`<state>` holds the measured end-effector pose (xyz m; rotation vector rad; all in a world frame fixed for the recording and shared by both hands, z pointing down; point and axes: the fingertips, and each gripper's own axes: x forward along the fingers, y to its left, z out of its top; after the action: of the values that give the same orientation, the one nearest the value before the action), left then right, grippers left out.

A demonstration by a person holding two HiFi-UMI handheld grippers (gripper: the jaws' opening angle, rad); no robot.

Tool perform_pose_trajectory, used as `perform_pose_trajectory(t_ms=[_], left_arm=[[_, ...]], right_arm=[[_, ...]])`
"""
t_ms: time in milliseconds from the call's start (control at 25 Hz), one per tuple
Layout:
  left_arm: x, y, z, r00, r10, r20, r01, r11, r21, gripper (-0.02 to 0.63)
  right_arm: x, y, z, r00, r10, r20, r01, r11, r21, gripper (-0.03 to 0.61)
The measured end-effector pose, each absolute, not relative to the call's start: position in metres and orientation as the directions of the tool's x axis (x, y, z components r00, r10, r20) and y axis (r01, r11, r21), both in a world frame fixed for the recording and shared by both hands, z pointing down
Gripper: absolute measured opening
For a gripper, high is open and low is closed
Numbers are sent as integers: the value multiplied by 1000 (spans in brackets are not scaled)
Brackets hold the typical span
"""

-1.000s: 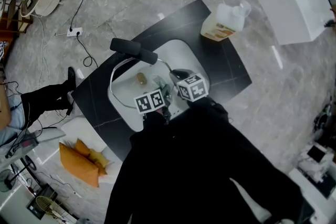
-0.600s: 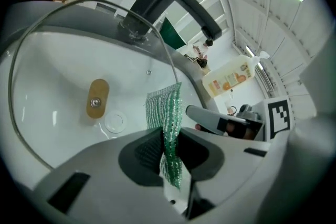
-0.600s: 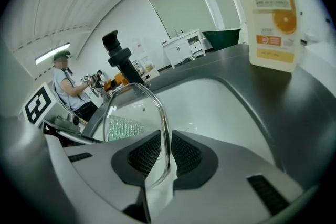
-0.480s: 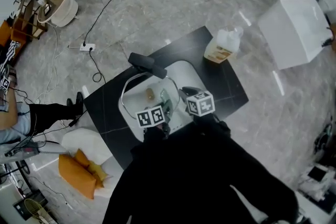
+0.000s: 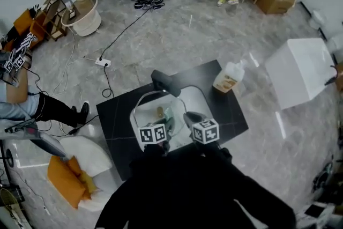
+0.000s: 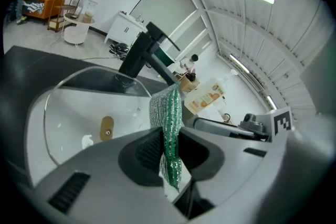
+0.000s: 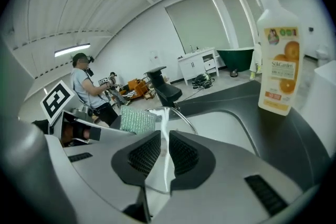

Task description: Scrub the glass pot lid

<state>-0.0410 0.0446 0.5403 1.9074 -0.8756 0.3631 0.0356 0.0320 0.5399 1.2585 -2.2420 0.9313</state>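
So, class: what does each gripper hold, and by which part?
Left gripper: pad, clamped across its lower half. Right gripper: lid, pinched at its rim.

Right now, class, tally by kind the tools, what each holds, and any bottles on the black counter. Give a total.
tools: 2, left tool and right tool
scrub pad: 1
glass lid: 1
detergent bottle: 1
Total: 5
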Motion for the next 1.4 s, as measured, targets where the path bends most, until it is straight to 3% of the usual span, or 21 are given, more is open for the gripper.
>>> perform_pose_trajectory(t_ms=[320,440,840,1120,1400], left_arm=[[-74,40,485,651,-567,505,-742,-335,580,64],[-89,35,463,635,-627,452,-746,-346,568,64],[-117,46,411,567,-749,342,-808,-424,409,64],[-117,60,378,559,-792,247,-818,-478,320,64],[-124,63,375,528,-817,230,-838,-459,295,64]], right_arm=[[12,31,480,-543,-651,530,-840,428,-335,43],[1,26,454,-573,-671,470,-819,465,-336,5],[-34,39,404,-642,-672,370,-767,574,-287,3],[-44,44,376,-645,-698,311,-764,601,-235,3],[-46,50,377,-654,-699,289,-756,618,-218,3]])
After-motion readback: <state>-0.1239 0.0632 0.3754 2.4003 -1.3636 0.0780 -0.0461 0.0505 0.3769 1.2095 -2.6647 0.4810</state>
